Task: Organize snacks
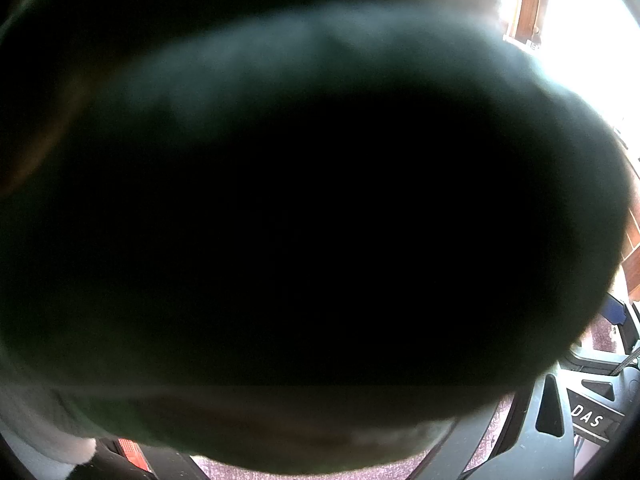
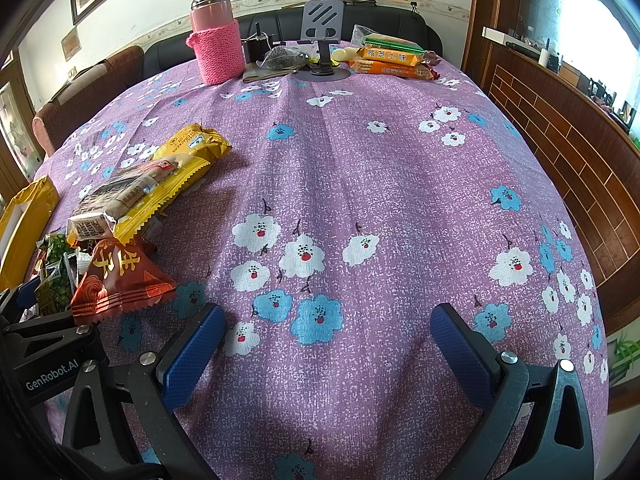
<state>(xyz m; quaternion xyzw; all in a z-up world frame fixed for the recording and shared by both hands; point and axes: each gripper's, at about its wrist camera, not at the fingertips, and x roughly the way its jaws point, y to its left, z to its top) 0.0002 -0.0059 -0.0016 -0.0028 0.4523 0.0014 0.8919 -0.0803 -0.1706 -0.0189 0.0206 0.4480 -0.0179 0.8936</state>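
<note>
In the right wrist view my right gripper [image 2: 326, 344] is open and empty, low over the purple flowered tablecloth [image 2: 360, 184]. A pile of snacks lies at its left: a red triangular packet [image 2: 120, 280], a yellow cracker pack [image 2: 180, 168], a brown-wrapped bar [image 2: 116, 200] and green packets [image 2: 54, 276]. More snack packs [image 2: 390, 58] lie at the far edge. In the left wrist view a large dark blurred thing [image 1: 300, 220] covers nearly the whole lens; the left fingertips are hidden, only part of the gripper frame [image 1: 556, 412] shows.
A pink flask in a knitted sleeve [image 2: 216, 36], a phone stand [image 2: 322, 40] and a clear bag [image 2: 282, 58] stand at the table's far side. A yellow bag [image 2: 24, 216] is at the left edge. A wooden wall panel [image 2: 560, 140] runs along the right.
</note>
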